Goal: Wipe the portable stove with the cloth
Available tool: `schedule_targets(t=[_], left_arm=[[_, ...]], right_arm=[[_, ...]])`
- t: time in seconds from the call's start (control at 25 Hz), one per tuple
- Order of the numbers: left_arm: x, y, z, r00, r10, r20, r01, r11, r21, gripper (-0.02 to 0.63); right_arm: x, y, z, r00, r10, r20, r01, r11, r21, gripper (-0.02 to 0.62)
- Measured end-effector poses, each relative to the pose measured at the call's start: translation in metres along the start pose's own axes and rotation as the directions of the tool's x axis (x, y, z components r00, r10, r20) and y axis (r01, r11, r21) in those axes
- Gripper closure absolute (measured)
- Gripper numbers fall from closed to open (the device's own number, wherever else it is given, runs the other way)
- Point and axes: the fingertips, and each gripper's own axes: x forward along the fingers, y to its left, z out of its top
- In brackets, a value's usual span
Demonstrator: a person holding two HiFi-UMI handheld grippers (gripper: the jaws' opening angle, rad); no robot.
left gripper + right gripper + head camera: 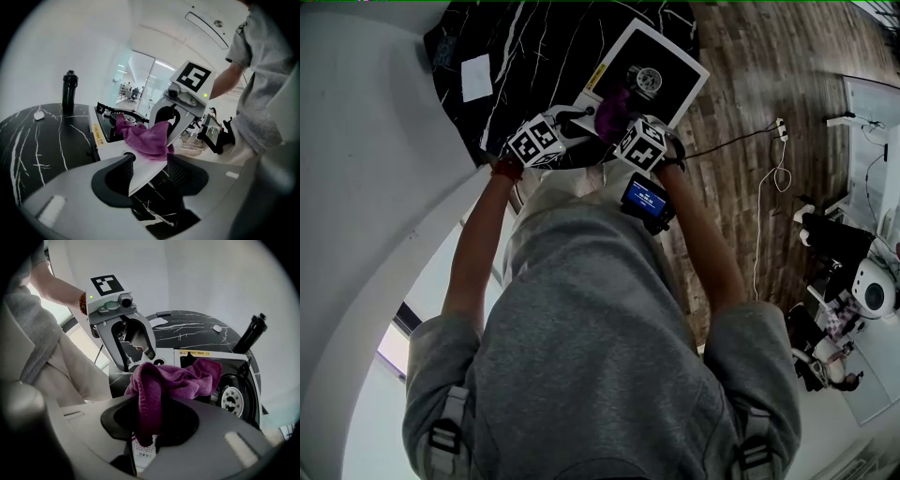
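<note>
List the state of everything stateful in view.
portable stove: level, no flame visible
purple cloth: bunched on the stove, pinched at one end
right hand-held gripper: shut on the purple cloth
left hand-held gripper: jaws astride the stove's corner, grip unclear
black bottle: upright, capped

Both arms stretch forward, left tongs [150, 161] and right tongs [150, 404] clamped, close together.

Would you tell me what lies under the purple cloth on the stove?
The cloth, held by the right gripper, drapes over the portable stove's near edge, covering part of its black top and white rim. The burner beside it is visible; anything beneath the folds is hidden.
</note>
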Motion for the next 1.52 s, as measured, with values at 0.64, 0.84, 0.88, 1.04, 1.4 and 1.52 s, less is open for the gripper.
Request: schedule_targets(t=[0.64,0.84,0.88,1.04,1.4,1.52], left_arm=[[0.001,0.0,0.002,0.999,0.034,0.023,-0.033,0.999,-0.027,0.38],[0.0,0.001,0.002,0.999,0.036,0.023,-0.035,0.999,-0.027,0.382],[0.0,0.002,0.002,0.999,0.038,0.024,-0.037,0.999,-0.028,0.382],[0.001,0.003,0.003,0.999,0.044,0.027,-0.043,0.999,-0.031,0.382],[0.0,0.003,0.002,0.998,0.055,0.029,-0.054,0.998,-0.031,0.39],[-0.001,0.003,0.002,0.998,0.058,0.03,-0.057,0.998,-0.031,0.391]], right_arm=[[0.005,-0.003,0.02,1.0,0.005,-0.011,-0.006,0.999,-0.032,0.491],[0.008,-0.004,0.026,1.0,0.009,-0.011,-0.009,0.999,-0.042,0.491],[0.009,-0.004,0.027,1.0,0.01,-0.011,-0.01,0.999,-0.045,0.491],[0.01,-0.005,0.031,1.0,0.019,-0.013,-0.019,0.998,-0.061,0.491],[0.013,-0.005,0.037,0.999,0.032,-0.025,-0.034,0.996,-0.086,0.491],[0.014,-0.005,0.039,0.999,0.03,-0.032,-0.033,0.995,-0.095,0.491]])
